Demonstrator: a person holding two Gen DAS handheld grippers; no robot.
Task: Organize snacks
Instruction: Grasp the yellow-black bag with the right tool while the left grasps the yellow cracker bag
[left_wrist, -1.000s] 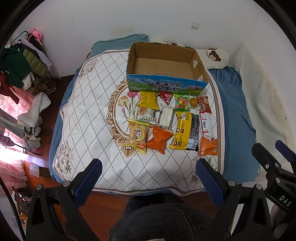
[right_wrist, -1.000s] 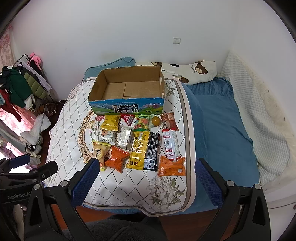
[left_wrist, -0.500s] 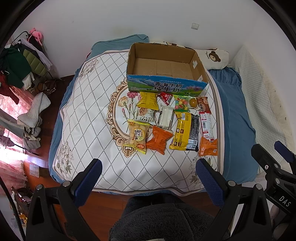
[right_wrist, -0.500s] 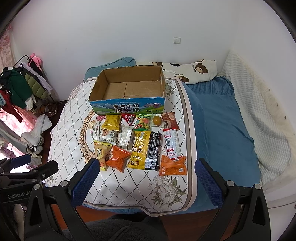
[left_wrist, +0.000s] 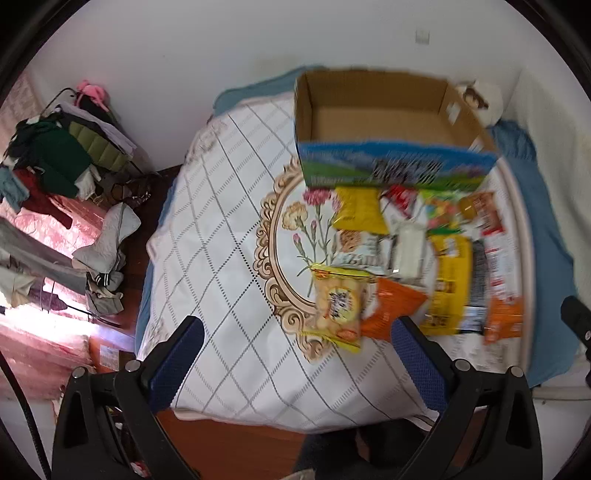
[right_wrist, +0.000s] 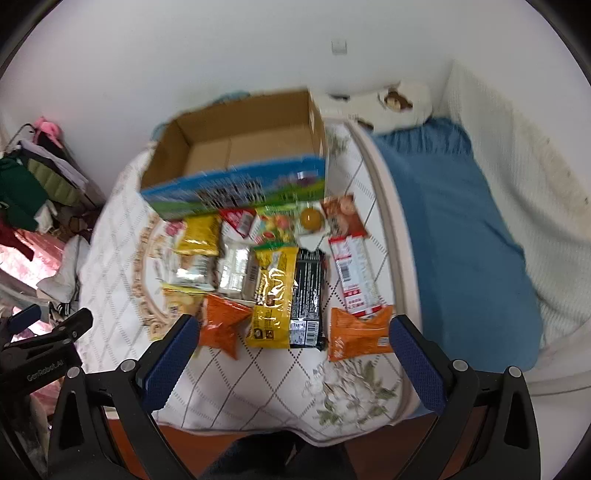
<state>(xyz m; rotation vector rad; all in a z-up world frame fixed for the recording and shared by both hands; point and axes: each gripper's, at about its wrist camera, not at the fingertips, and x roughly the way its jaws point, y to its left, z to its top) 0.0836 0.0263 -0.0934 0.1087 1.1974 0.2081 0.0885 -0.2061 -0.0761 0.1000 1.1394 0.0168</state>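
Two grippers, both with fingers spread wide and holding nothing.

Left wrist view: left gripper (left_wrist: 293, 338) hangs over the near edge of the bed (left_wrist: 229, 280). Snacks sit ahead and to the right of its fingers, in a tight cluster. Nearest is the yellow cookie pack (left_wrist: 337, 305), just left of the right fingertip, long axis running away from the camera. The small orange pack (left_wrist: 393, 308) is just beside it. Cardboard box (left_wrist: 388, 122) is behind the cluster, open top, looks empty. Right gripper's tip shows at the far right edge.

Right wrist view: right gripper (right_wrist: 290, 334) is centred on the near row. Between its fingers: the small orange pack (right_wrist: 221, 326), the long yellow bag (right_wrist: 275, 295), the black bar (right_wrist: 306, 297) and the wide orange pack (right_wrist: 356, 330). Yellow bag and black bar lie side by side, long axes pointing toward the box (right_wrist: 236, 147).

Judgement: right is nearer the bulk of the pile, left nearer the cookie pack.

Count: one box, roughly thirteen snack packs; motion blur makes the back row uncertain.
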